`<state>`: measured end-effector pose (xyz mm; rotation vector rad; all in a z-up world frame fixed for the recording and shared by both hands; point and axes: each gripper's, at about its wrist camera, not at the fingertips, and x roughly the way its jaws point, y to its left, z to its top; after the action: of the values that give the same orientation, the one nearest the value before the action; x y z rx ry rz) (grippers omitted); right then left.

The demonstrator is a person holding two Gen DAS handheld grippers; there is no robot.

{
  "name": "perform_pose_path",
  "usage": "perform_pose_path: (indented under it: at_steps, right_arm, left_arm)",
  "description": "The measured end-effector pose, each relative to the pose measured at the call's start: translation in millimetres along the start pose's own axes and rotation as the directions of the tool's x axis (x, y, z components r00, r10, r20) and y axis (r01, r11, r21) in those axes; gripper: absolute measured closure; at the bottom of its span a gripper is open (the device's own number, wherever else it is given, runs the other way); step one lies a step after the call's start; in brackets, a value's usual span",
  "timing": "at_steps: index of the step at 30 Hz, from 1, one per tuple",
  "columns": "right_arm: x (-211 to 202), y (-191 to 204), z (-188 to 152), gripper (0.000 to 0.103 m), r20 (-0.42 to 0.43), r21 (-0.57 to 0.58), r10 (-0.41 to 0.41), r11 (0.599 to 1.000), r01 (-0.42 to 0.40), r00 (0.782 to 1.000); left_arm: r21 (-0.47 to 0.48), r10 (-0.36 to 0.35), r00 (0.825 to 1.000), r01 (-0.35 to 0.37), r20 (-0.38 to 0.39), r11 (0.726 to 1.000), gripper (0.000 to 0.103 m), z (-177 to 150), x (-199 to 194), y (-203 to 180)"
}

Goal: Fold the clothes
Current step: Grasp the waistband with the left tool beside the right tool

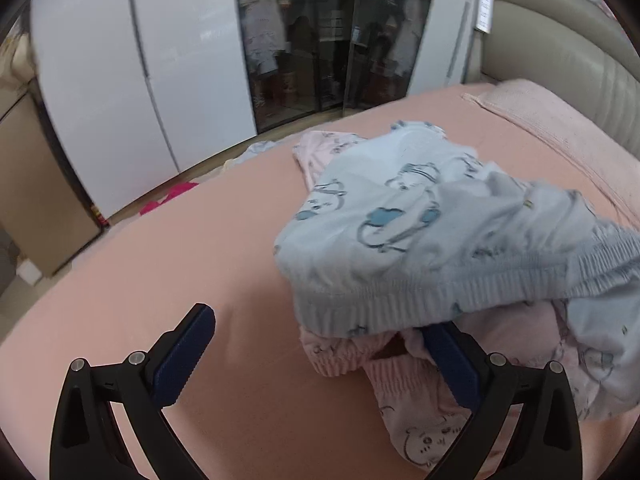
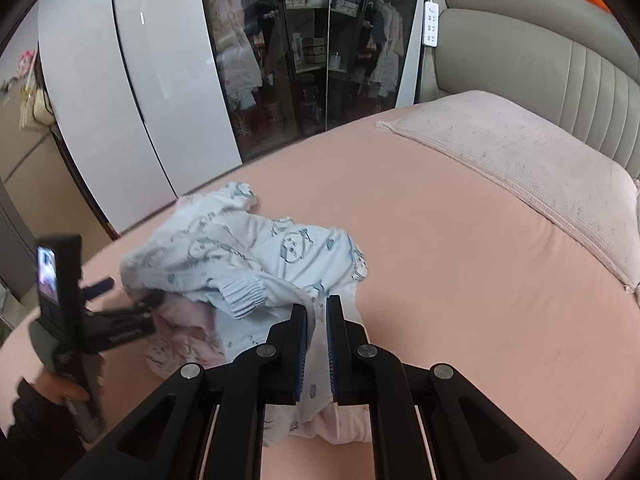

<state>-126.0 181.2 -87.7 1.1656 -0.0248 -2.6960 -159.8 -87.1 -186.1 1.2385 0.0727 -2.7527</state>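
Blue pajamas [image 2: 280, 256] — pinched by right tongs [image 2: 317, 320] | left tongs [image 1: 320, 344] spread

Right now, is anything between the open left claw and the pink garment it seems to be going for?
Yes. The light blue printed garment, held by the shut right claw, drapes over the pink garment. Its ribbed hem covers one finger of the left claw. Only the pink garment's near part shows.

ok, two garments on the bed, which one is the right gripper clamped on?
The light blue printed garment: the right gripper pinches its fabric. The pink garment lies under it, by the open left gripper.
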Motion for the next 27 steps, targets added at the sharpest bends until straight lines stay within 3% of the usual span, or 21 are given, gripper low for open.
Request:
perform_pose_path:
  at_steps: [3,5,8,11,12,13,15,20,23,25,27]
  right_arm:
    - [1.6,3.2,1.6,0.097,0.001,-0.016,-0.006,1.000,0.006,1.000]
    - [6.8,2.2,0.4,0.097,-0.008,-0.015,-0.010,1.000,0.010,1.000]
    - [14.3,-3.0,-2.0,0.097,-0.030,0.002,-0.009,1.000,0.009,1.000]
    - [22.6,-9.8,-4.9,0.097,-0.055,0.030,-0.003,1.000,0.005,0.998]
    - [24.7,-11.7,-6.0,0.097,-0.063,0.035,0.003,0.999,0.000,0.998]
    - [26.2,-12.6,-7.3,0.097,-0.070,0.040,0.017,0.999,-0.014,0.997]
    - [28.3,-13.1,-10.4,0.096,-0.084,0.038,0.059,0.998,-0.056,0.995]
    - [36.5,-7.1,-14.7,0.094,-0.117,-0.039,0.039,0.998,-0.044,0.992]
    - [39.9,3.7,-15.7,0.079,-0.123,-0.152,0.018,0.988,-0.037,0.992]
    - [40.0,12.5,-18.3,0.052,-0.105,-0.234,-0.011,0.972,-0.014,0.994]
    - [37.6,20.3,-21.6,0.045,-0.076,-0.305,-0.030,0.952,0.005,0.997]
  left_arm:
    - [-0.049,-0.008,1.000,0.009,0.030,0.999,0.000,6.2,-3.8,6.4]
    - [-0.033,0.009,0.998,-0.007,0.061,0.999,0.000,12.9,-6.4,6.1]
    - [-0.013,-0.004,0.997,0.005,0.077,1.000,0.010,16.0,-9.3,2.3]
    - [-0.016,-0.040,0.997,0.041,0.073,0.999,0.035,14.5,-9.2,-1.8]
    - [-0.015,-0.046,0.997,0.048,0.069,0.999,0.053,14.4,-8.9,-3.3]
    - [-0.014,-0.053,0.997,0.054,0.064,0.998,0.063,14.3,-8.6,-4.9]
    - [-0.012,-0.065,0.996,0.066,0.055,0.998,0.063,14.3,-8.0,-7.7]
    - [-0.043,-0.102,0.993,0.105,0.063,0.994,0.067,18.7,-12.0,-2.1]
    - [-0.062,-0.114,0.992,0.117,0.060,0.991,0.069,20.7,-11.6,2.0]
    - [-0.064,-0.115,0.991,0.119,0.062,0.991,0.069,21.4,-12.1,2.2]
    - [-0.062,-0.116,0.991,0.120,0.063,0.991,0.069,22.5,-13.1,1.5]
